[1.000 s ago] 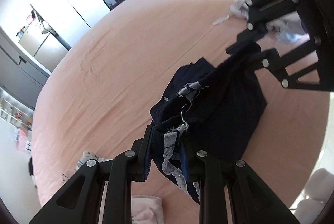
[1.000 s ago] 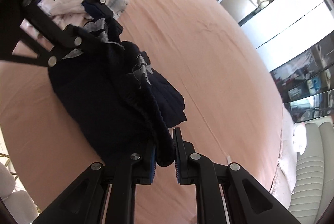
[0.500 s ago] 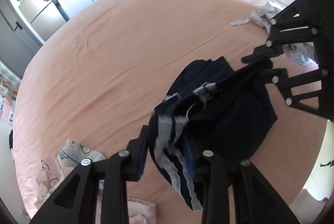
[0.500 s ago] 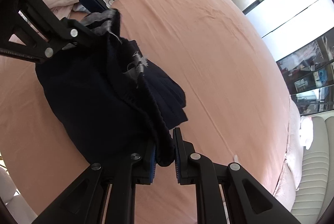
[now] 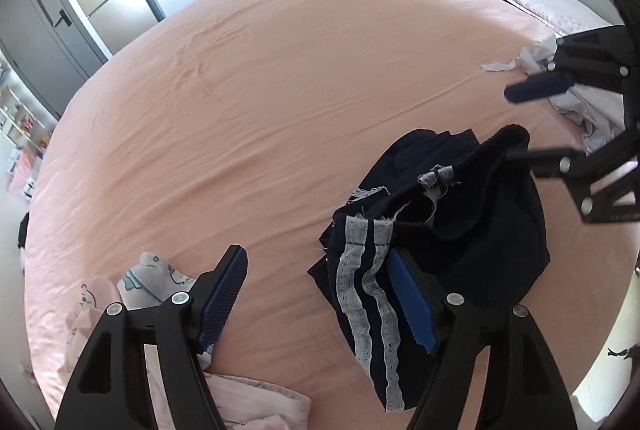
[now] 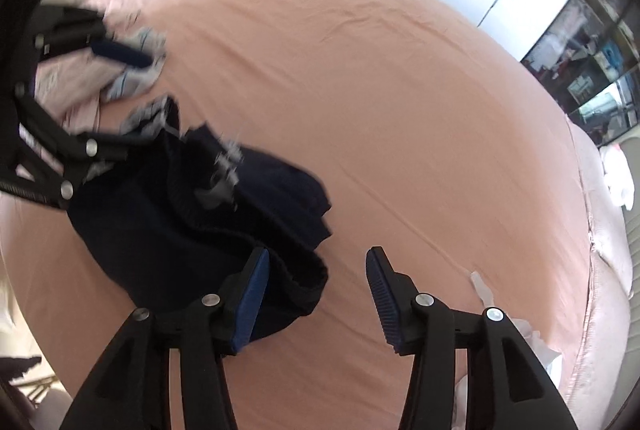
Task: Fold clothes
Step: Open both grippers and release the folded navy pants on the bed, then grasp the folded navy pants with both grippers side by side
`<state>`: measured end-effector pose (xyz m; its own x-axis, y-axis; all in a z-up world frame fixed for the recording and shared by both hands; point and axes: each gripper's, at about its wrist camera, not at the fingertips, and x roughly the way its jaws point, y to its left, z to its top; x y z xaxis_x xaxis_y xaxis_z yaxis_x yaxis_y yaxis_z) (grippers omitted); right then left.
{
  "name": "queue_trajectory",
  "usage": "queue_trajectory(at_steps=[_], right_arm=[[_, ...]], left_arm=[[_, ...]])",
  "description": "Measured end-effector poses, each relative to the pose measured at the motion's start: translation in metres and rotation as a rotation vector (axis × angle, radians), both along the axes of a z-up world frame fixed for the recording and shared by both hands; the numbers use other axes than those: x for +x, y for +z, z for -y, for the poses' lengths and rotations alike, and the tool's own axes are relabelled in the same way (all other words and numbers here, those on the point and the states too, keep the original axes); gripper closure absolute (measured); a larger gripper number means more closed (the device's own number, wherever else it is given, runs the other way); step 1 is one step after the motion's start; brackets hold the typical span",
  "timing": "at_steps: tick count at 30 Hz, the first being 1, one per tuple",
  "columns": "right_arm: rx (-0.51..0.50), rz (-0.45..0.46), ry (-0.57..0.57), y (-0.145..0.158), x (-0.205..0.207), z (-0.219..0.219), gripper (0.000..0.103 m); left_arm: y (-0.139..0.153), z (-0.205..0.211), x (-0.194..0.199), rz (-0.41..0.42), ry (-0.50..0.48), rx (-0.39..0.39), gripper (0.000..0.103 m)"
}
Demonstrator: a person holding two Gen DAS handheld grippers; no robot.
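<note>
- Navy garment [image 5: 472, 230] lies bunched on the pink bedsheet [image 5: 280, 89], its striped lace-trimmed edge draped over the right finger of the left gripper [image 5: 320, 294]; those jaws are opening, the left pad well clear of cloth.
- Right gripper [image 6: 316, 286] is letting go too, jaws opening, and the dark hem lies against the inner face of its left pad (no pinch on either side).
- Both grippers sit at opposite ends of the bundle, so its long axis runs between them; neither looks clearly nearer.
- Farther off, pale clothes [image 5: 576, 101] lie by the right gripper, partly hidden behind it.
- How many layers the navy heap holds is hard to make out.
</note>
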<state>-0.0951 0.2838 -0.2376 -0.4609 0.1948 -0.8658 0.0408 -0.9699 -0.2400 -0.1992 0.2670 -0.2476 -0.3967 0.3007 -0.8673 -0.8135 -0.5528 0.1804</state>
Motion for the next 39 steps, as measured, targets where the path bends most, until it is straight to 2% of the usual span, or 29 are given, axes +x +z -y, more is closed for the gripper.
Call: queue_trajectory(at_steps=[3,5,7,11,14,17,20,22,26,27,29,32,35,37,39], right_arm=[[0.018,-0.009,-0.028,0.001,-0.001,-0.006,0.053],[-0.024,0.002,-0.043,0.007,-0.026,-0.023,0.053],[-0.042,0.000,-0.068,0.007,-0.030,-0.030,0.053],[-0.126,-0.024,-0.073,-0.005,-0.021,-0.041,0.053],[-0.167,-0.019,-0.039,-0.005,-0.019,-0.034,0.053],[-0.127,0.001,-0.042,-0.012,-0.018,-0.029,0.053],[-0.087,0.010,-0.112,-0.026,-0.027,-0.031,0.053],[-0.107,0.008,-0.166,-0.031,-0.032,-0.036,0.053],[-0.257,-0.002,-0.274,-0.030,-0.027,-0.056,0.053],[-0.312,-0.011,-0.294,-0.029,-0.024,-0.060,0.053],[-0.488,-0.024,-0.324,-0.032,-0.015,-0.070,0.040],[-0.726,-0.018,-0.361,-0.043,-0.002,-0.079,0.036],[-0.875,0.004,-0.425,-0.058,0.011,-0.083,0.034],[-0.923,0.051,-0.443,-0.069,0.017,-0.083,0.034],[-0.901,0.079,-0.448,-0.074,0.015,-0.077,0.034]], left_arm=[[-0.005,-0.003,-0.006,0.000,0.018,-0.013,0.031],[-0.008,-0.005,-0.012,0.009,0.040,-0.011,0.031],[-0.010,-0.007,-0.019,0.015,0.072,-0.007,0.031],[-0.014,-0.007,-0.038,0.034,0.168,0.009,0.031],[-0.013,-0.002,-0.050,0.087,0.225,0.053,0.031],[-0.011,-0.003,-0.056,0.112,0.250,0.080,0.031],[-0.011,0.003,-0.032,0.106,0.244,0.082,0.031],[-0.011,0.014,-0.020,0.095,0.246,0.083,0.031],[-0.005,0.034,-0.018,0.092,0.281,0.107,0.030],[-0.006,0.036,-0.019,0.120,0.293,0.104,0.028],[-0.009,0.040,-0.028,0.192,0.334,0.136,0.028],[-0.011,0.051,-0.033,0.328,0.364,0.215,0.027],[-0.016,0.057,-0.032,0.362,0.371,0.232,0.025],[-0.021,0.062,-0.026,0.380,0.388,0.222,0.025],[-0.026,0.069,-0.020,0.404,0.412,0.215,0.024]])
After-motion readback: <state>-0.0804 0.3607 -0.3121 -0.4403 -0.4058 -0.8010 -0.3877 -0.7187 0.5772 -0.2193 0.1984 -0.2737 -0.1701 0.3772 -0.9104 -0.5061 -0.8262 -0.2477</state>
